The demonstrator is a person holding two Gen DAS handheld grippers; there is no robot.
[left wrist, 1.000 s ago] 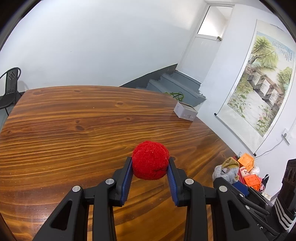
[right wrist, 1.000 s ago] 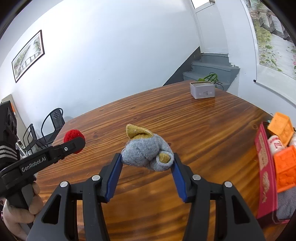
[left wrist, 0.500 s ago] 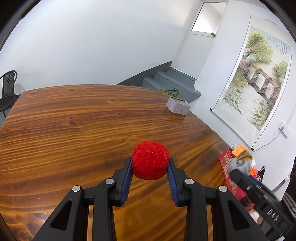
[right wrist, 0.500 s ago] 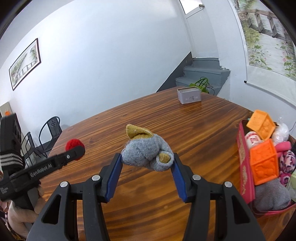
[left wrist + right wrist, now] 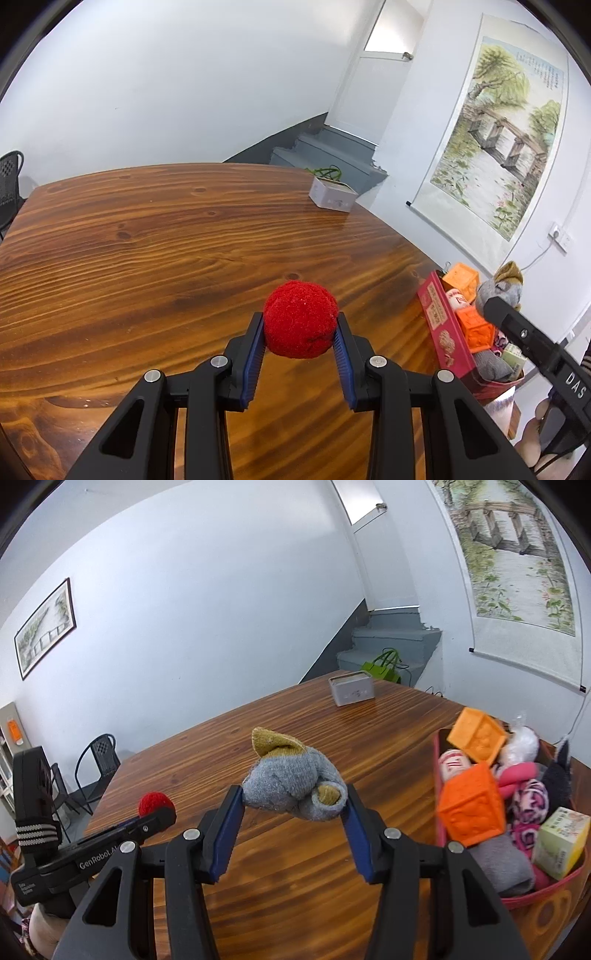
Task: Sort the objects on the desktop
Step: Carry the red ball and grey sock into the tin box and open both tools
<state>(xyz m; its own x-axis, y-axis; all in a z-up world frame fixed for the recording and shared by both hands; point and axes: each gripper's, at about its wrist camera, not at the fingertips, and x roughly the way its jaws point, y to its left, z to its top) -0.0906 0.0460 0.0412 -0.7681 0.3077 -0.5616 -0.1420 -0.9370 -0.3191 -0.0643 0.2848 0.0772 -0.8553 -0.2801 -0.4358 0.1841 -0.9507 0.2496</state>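
Leftmost, the left tool [image 5: 300, 328] clamps a red pompom [image 5: 301, 319] above the wooden counter [image 5: 147, 251]. Beside it, the right tool [image 5: 293, 805] grips a rolled grey sock [image 5: 291, 788], near the red basket [image 5: 546, 893] of sorted items at the counter's right edge.

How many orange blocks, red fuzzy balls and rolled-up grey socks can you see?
Orange blocks: 2, one behind the other, in the red basket.
Red fuzzy ball: 1, in the left gripper.
Rolled-up grey sock: 1, in the right gripper.
Total: 4
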